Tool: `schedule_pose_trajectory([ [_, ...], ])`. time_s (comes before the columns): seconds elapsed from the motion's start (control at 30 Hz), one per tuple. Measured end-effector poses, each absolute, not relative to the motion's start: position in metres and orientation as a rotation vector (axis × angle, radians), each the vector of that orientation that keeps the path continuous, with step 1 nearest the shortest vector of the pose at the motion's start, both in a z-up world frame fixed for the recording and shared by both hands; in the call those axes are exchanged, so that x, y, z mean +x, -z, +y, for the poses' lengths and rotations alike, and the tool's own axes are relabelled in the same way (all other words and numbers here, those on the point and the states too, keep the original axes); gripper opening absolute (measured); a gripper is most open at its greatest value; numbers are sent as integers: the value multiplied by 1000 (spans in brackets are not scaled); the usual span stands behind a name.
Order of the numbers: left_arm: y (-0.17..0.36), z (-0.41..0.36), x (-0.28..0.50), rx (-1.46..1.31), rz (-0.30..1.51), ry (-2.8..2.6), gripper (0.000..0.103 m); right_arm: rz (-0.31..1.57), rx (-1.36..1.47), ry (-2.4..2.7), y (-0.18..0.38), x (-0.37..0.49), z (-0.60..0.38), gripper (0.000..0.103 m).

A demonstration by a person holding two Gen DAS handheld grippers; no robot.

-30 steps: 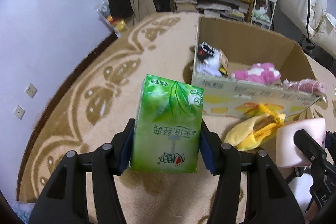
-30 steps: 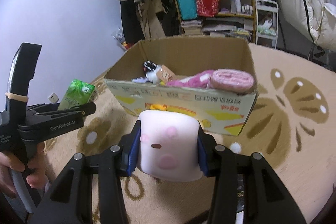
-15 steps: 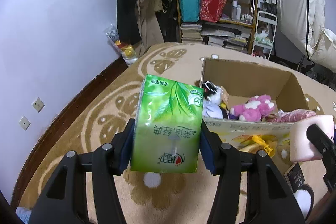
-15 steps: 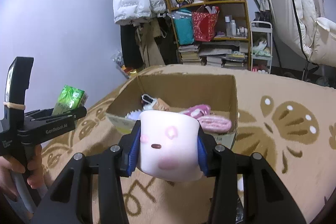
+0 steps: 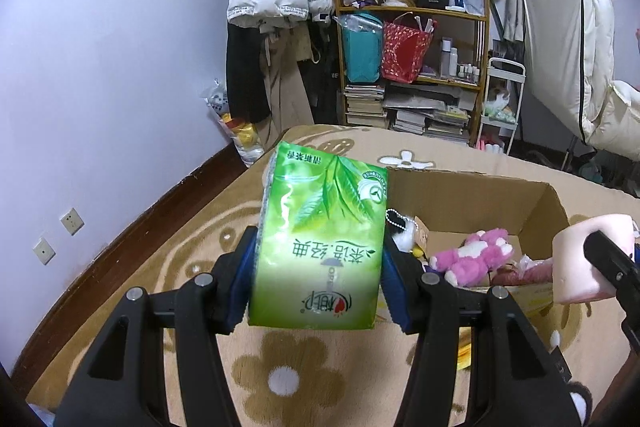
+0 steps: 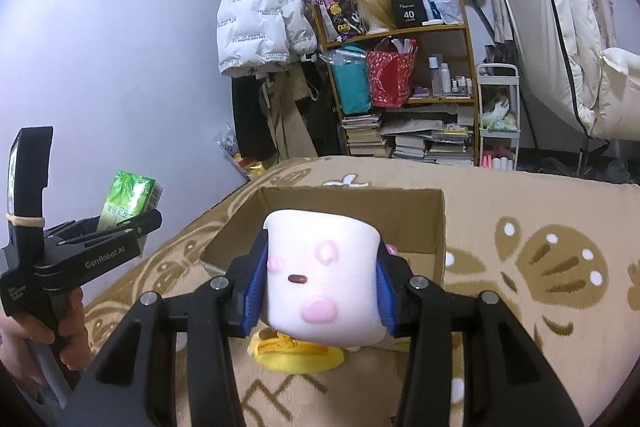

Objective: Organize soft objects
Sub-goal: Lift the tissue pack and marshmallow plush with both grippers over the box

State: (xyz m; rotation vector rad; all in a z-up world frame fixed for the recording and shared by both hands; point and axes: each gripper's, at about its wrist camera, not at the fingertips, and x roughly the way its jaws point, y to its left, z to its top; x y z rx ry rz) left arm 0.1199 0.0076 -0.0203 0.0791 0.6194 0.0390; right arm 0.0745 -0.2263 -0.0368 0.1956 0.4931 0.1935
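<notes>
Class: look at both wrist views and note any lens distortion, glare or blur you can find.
Left wrist view: fisheye bends the wall and floor edge, dark corners; glare streak on the glossy green tissue pack. Right wrist view: same curved edges; the white marshmallow toy is sharp and evenly lit, while the shelf behind looks softer.

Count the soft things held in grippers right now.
2: a green tissue pack in the left gripper, a pink-faced marshmallow toy in the right gripper. Others may be hidden.
</notes>
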Motion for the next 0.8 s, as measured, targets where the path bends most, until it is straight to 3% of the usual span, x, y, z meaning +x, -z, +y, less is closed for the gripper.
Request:
schedule_pose_trajectory([
  [0.8, 21, -24, 150, 103, 545, 23, 55, 437, 230, -170, 42, 104, -238, 51],
])
